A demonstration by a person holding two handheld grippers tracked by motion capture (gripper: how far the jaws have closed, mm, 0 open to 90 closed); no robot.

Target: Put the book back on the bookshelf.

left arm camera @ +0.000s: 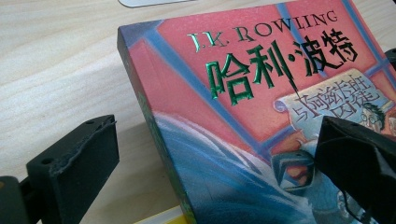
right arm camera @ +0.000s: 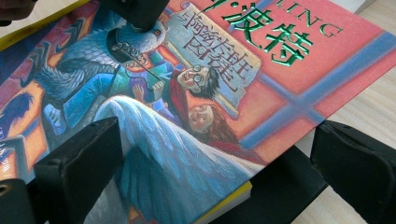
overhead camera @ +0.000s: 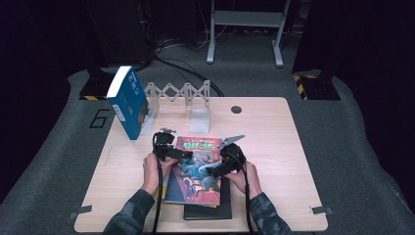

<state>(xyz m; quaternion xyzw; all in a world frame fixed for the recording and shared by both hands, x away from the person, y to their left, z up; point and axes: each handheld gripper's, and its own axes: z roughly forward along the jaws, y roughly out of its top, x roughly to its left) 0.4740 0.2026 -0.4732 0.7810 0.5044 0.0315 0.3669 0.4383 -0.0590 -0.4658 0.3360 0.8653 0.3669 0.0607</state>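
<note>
Your left tool (overhead camera: 182, 153) gaped wide astride the red book's (overhead camera: 198, 171) spine; your right tool (overhead camera: 209, 171) gaped over its opposite edge. The book lay near the counter's (overhead camera: 274, 147) front edge atop a black book (overhead camera: 208, 212); an uneven squeeze could've skidded it off.

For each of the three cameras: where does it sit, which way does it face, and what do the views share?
High view: above the person's side, facing forward and down on the table; forearms, left gripper and right gripper show.
Left gripper view: rides the left gripper, facing the colourful book's left edge between its open jaws.
Right gripper view: rides the right gripper, facing the book's right edge above a black book.
Shared: the colourful book appears in all three.
</note>
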